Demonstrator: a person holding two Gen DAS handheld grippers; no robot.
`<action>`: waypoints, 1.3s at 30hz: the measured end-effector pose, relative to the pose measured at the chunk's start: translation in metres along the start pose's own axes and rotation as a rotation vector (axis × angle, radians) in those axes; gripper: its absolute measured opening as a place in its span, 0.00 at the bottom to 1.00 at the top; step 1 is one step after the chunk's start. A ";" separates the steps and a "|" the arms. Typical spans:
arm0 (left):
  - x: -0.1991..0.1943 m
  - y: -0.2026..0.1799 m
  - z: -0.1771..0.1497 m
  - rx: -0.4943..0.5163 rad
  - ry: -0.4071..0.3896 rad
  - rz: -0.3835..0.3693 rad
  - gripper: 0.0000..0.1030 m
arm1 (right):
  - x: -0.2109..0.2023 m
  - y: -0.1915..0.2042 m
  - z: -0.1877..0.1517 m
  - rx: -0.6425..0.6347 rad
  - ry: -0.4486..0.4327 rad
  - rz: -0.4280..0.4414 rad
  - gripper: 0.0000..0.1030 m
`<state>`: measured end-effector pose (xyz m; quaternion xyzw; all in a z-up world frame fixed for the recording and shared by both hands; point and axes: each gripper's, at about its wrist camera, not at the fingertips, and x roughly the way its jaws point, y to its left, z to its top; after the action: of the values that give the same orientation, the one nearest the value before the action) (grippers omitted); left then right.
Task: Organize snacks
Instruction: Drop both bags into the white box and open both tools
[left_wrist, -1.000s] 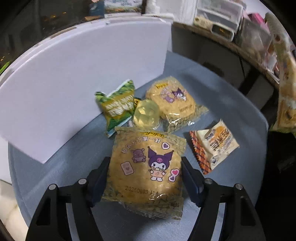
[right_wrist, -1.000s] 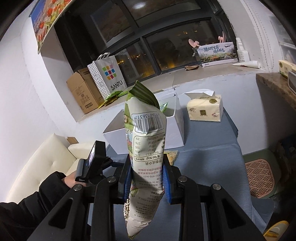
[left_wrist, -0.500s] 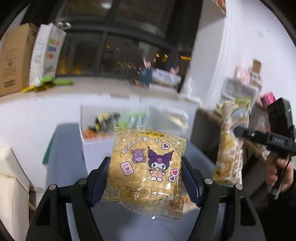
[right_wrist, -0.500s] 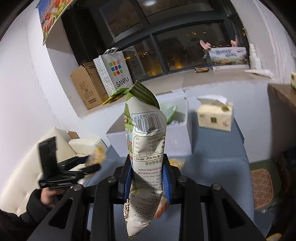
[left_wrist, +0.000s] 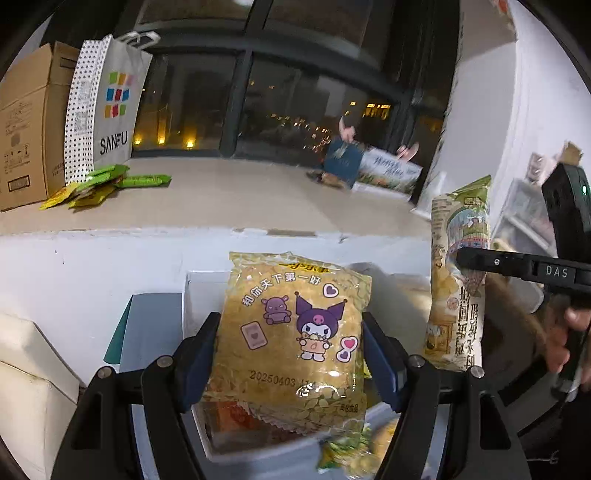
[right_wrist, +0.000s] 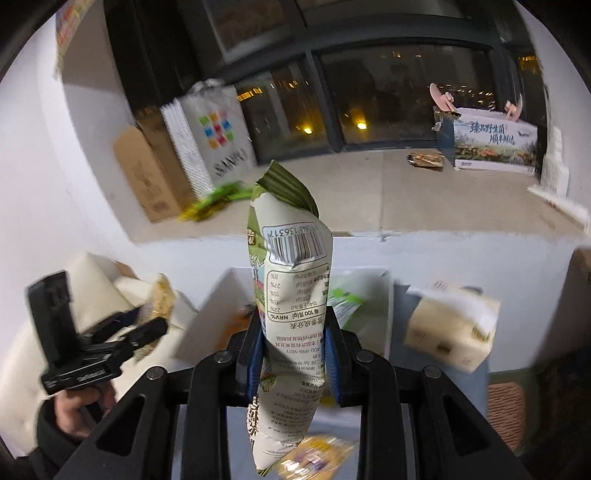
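Note:
My left gripper (left_wrist: 288, 354) is shut on a round yellow snack pack (left_wrist: 291, 332) with a purple cartoon figure, held in the air above the white box (left_wrist: 199, 291). Orange and green packets lie in the box under it. My right gripper (right_wrist: 293, 354) is shut on a tall white-and-green snack bag (right_wrist: 291, 295), held upright in front of the same white box (right_wrist: 373, 314). The left wrist view shows that bag (left_wrist: 458, 280) at the right, close beside the yellow pack. In the right wrist view the left gripper's fingers (right_wrist: 144, 332) appear blurred at the left with the yellow pack (right_wrist: 160, 299).
A tissue pack (right_wrist: 450, 328) stands right of the box on the blue-grey table. Another yellow pack (right_wrist: 317, 454) lies on the table below my right gripper. A cardboard box (left_wrist: 26, 125), a paper bag (left_wrist: 107, 107) and green packets (left_wrist: 107, 182) sit on the windowsill. A cream sofa (left_wrist: 29, 369) is at the left.
My left gripper has lifted the yellow pack off the table and carried it over the white box. The right gripper has brought the tall bag closer to the box.

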<state>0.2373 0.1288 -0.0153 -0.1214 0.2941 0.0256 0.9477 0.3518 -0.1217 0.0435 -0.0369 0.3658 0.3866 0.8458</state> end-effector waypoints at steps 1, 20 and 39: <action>0.010 0.001 -0.002 -0.001 0.012 0.015 0.75 | 0.010 -0.002 0.005 -0.004 0.025 -0.011 0.30; -0.033 -0.010 -0.024 0.064 -0.008 0.025 1.00 | 0.032 0.014 0.003 -0.060 0.075 -0.147 1.00; -0.145 -0.048 -0.169 0.040 -0.059 -0.061 1.00 | -0.066 0.026 -0.201 0.056 -0.076 -0.002 1.00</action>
<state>0.0299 0.0443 -0.0579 -0.1103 0.2626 -0.0058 0.9586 0.1868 -0.2138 -0.0550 0.0013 0.3443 0.3765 0.8601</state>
